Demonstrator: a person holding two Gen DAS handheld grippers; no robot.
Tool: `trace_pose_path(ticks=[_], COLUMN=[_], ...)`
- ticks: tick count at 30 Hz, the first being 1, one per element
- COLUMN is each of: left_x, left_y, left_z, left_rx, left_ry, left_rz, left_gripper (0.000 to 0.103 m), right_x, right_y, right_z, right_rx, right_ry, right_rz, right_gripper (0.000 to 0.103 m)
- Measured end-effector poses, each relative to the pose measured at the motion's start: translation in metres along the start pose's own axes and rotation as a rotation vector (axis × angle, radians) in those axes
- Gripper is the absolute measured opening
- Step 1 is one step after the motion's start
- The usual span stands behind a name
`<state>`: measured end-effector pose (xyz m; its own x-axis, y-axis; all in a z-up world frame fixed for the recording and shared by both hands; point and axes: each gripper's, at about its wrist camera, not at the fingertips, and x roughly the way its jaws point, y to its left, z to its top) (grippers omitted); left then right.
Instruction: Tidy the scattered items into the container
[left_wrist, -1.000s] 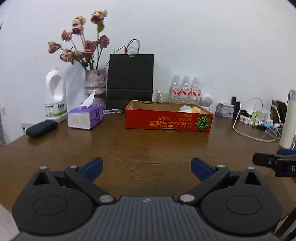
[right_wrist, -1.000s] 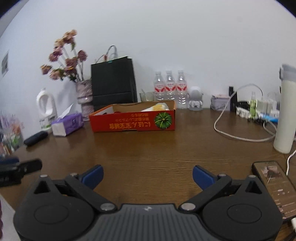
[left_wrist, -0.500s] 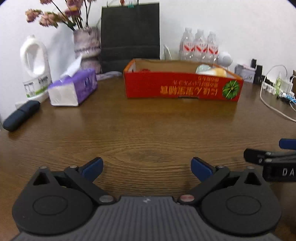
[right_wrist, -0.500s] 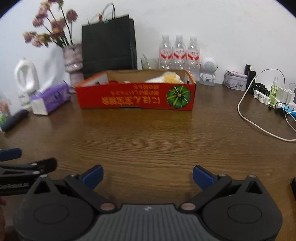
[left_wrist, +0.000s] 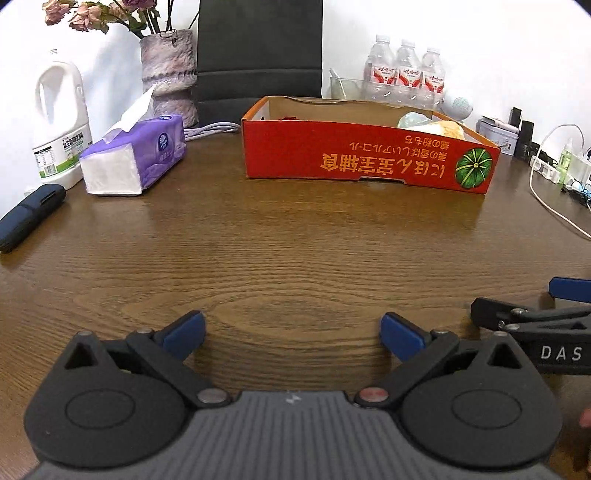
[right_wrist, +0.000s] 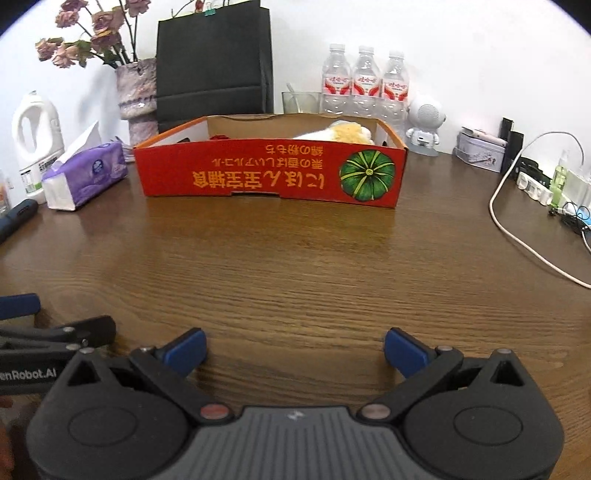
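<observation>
A shallow red cardboard box with a green pumpkin print stands at the back middle of the brown table; it also shows in the right wrist view. Pale yellow and white soft items lie in its right end, and show in the left wrist view. My left gripper is open and empty, low over the bare table in front of the box. My right gripper is open and empty, beside it to the right. Each gripper's side shows in the other's view.
A purple tissue pack, a white jug, a dark case and a vase of dried roses are at the left. A black paper bag, water bottles, a white robot figure, a tin and cables line the back and right.
Both grippers have moved forward and lower toward the red box, which now looks larger. Both jaws stay open and empty.
</observation>
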<state>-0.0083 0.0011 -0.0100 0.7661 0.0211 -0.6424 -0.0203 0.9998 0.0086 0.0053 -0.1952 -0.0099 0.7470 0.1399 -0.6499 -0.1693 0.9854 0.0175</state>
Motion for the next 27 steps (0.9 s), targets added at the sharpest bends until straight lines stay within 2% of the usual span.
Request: trace_pose_path(ticks=[27], left_x=[0.0001], left_y=[-0.0024], left_z=[0.0003], left_rx=[-0.008], left_ry=[-0.001], left_rz=[0.0], left_gripper=[0.103], right_x=[0.001], right_y=[0.0013], right_z=[0.0007], right_rx=[0.01], right_ry=[-0.001], right_rz=[-0.014], right_gripper=[0.103])
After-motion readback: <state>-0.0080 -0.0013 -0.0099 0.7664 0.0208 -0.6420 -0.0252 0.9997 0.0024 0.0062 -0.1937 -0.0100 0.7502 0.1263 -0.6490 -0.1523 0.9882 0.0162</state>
